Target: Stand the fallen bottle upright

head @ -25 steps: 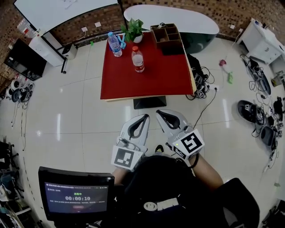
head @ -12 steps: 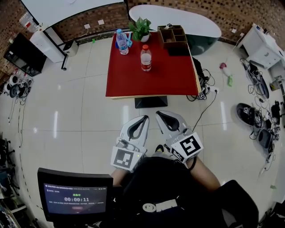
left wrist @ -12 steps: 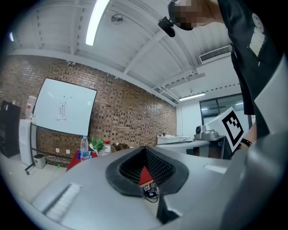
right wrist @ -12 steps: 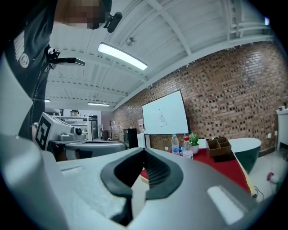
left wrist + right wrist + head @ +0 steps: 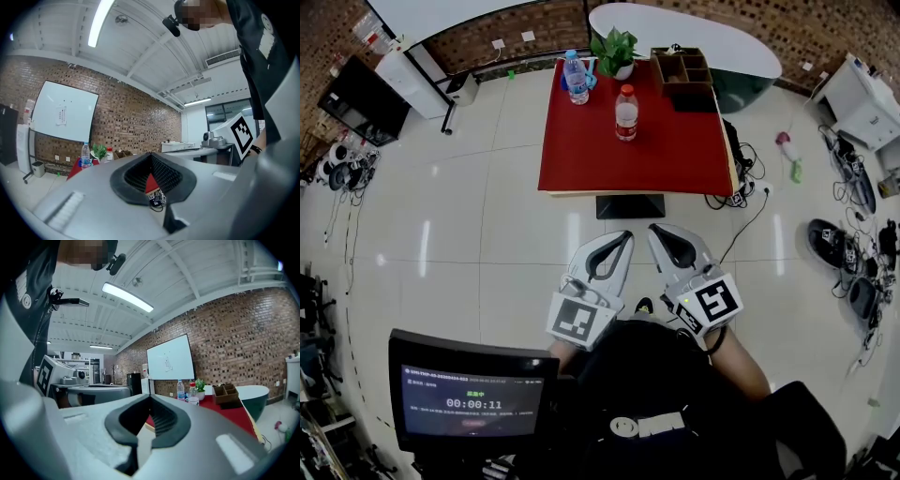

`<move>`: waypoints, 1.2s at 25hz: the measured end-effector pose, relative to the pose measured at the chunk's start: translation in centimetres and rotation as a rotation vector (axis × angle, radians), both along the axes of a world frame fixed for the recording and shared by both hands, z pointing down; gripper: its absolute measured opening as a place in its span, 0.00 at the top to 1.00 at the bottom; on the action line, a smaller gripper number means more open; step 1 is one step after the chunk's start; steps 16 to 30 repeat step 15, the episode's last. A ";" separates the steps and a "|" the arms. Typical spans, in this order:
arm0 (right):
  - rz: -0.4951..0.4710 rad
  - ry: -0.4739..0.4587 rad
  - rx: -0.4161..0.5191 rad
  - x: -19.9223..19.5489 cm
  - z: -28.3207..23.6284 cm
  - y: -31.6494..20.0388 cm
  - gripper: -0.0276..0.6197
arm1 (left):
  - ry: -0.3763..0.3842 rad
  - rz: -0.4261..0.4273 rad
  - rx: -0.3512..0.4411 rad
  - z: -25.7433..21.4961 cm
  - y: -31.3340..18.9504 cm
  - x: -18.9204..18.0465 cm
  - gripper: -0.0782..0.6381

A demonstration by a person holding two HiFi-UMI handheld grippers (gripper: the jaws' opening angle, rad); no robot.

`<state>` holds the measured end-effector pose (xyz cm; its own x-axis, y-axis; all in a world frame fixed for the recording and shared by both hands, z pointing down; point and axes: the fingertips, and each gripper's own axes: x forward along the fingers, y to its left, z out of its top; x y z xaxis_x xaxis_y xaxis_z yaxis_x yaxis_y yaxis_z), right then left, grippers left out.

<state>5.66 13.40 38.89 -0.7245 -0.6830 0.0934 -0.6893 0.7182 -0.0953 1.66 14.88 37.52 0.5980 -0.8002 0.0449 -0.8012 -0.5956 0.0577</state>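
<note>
Two water bottles stand upright on the red table (image 5: 675, 159): a red-capped one (image 5: 626, 112) near the middle and a blue-capped one (image 5: 575, 77) at the far left corner. No bottle lies on its side in any view. My left gripper (image 5: 625, 236) and right gripper (image 5: 657, 231) are side by side close to my body, over the floor and well short of the table. Both are shut and hold nothing. The left gripper view shows the shut tips (image 5: 151, 154) with both bottles (image 5: 85, 154) far off. The right gripper view shows its tips (image 5: 150, 397) and the bottles (image 5: 191, 393) ahead.
A potted plant (image 5: 617, 52) and a wooden organizer (image 5: 680, 67) stand at the table's far edge. A monitor (image 5: 473, 403) is at my lower left. Cables and shoes (image 5: 834, 244) litter the floor on the right. A white curved counter (image 5: 694, 28) lies behind the table.
The head view has swung, so the table and both grippers sit further right in the picture. The grippers stay shut, side by side. Both bottles remain upright.
</note>
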 end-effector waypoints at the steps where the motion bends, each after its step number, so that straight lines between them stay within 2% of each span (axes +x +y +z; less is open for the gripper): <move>1: 0.000 0.002 -0.001 -0.1 0.1 0.0 0.95 | 0.003 0.001 0.001 0.0 0.0 -0.1 0.88; 30: -0.030 0.009 0.005 -0.9 -0.3 -0.7 0.95 | 0.011 -0.011 0.008 -0.3 -0.8 -0.4 0.88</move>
